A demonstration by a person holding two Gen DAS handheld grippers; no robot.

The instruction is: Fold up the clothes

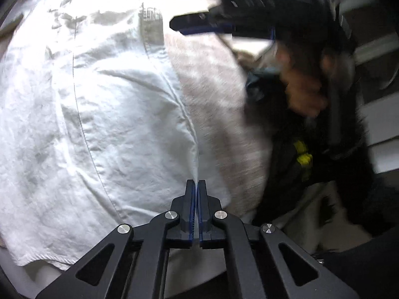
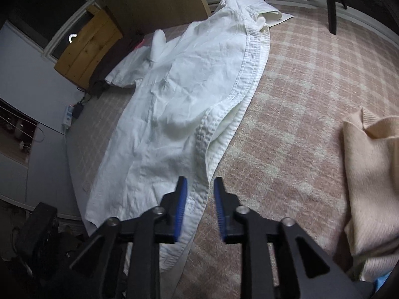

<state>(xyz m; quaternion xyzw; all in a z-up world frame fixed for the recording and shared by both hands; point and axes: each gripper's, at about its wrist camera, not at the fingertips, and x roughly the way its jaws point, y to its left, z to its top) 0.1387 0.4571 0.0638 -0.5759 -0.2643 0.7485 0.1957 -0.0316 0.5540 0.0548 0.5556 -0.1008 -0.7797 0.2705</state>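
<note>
White shirt point(image 2: 174, 104) hem, bare blanket point(image 2: 299, 99) alongside

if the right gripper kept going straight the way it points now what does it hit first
Most likely the white shirt: its buttonhole edge lies just ahead of the open right gripper, running between the fingertips. Nothing is pinched. Depth is hard to judge, so slightly to the right it would meet the checked pink blanket instead.

Dim room, pink and cream checked carpet point(image 2: 299, 104) covering the floor, wooden cabinet point(image 2: 87, 47) far left below dark windows point(image 2: 67, 5), pale wall point(image 2: 30, 82) left, power strip point(image 2: 68, 117) at its foot, dark chair legs point(image 2: 331, 7) far right
</note>
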